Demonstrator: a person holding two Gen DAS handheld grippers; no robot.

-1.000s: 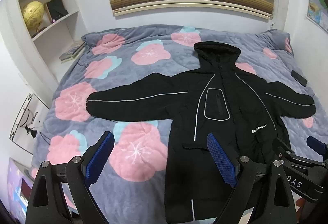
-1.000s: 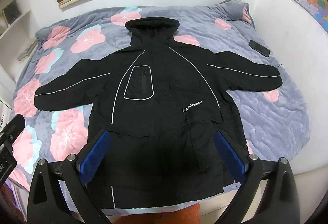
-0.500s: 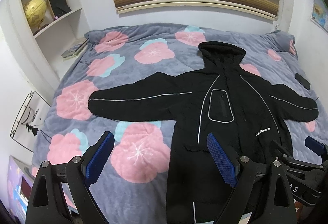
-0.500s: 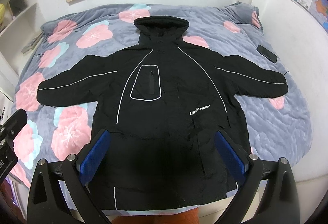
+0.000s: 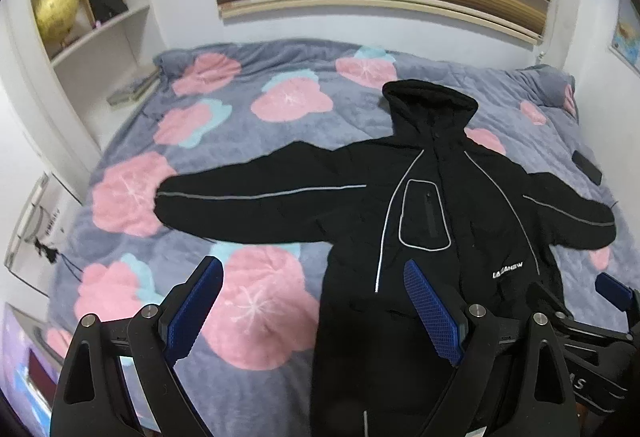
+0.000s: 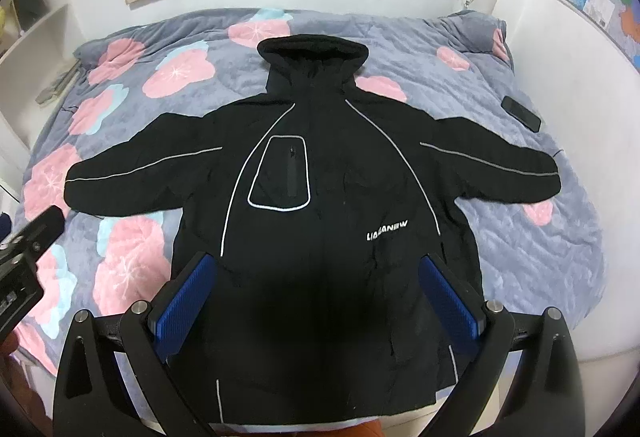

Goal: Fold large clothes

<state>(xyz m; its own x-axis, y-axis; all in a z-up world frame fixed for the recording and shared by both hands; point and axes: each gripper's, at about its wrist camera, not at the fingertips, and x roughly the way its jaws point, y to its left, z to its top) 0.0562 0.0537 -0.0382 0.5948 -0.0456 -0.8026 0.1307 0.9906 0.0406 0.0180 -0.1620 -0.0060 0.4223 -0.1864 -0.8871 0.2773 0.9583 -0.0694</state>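
A black hooded jacket (image 6: 320, 205) with grey piping lies face up on the bed, both sleeves spread out sideways; it also shows in the left wrist view (image 5: 432, 221). My left gripper (image 5: 312, 309) is open and empty, held above the bed near the jacket's left hem side. My right gripper (image 6: 316, 301) is open and empty, held above the jacket's lower body. The right gripper's side also shows at the left wrist view's right edge (image 5: 600, 317).
The bed has a grey quilt with pink flowers (image 5: 256, 141). A dark phone (image 6: 521, 113) lies on the bed's right side. White shelves with a gold globe (image 5: 56, 11) and books stand on the left. A wall and window blind are behind.
Both grippers have shifted slightly, so the jacket sits lower and nearer in both views. The jacket itself has not moved. Both grippers stay open.
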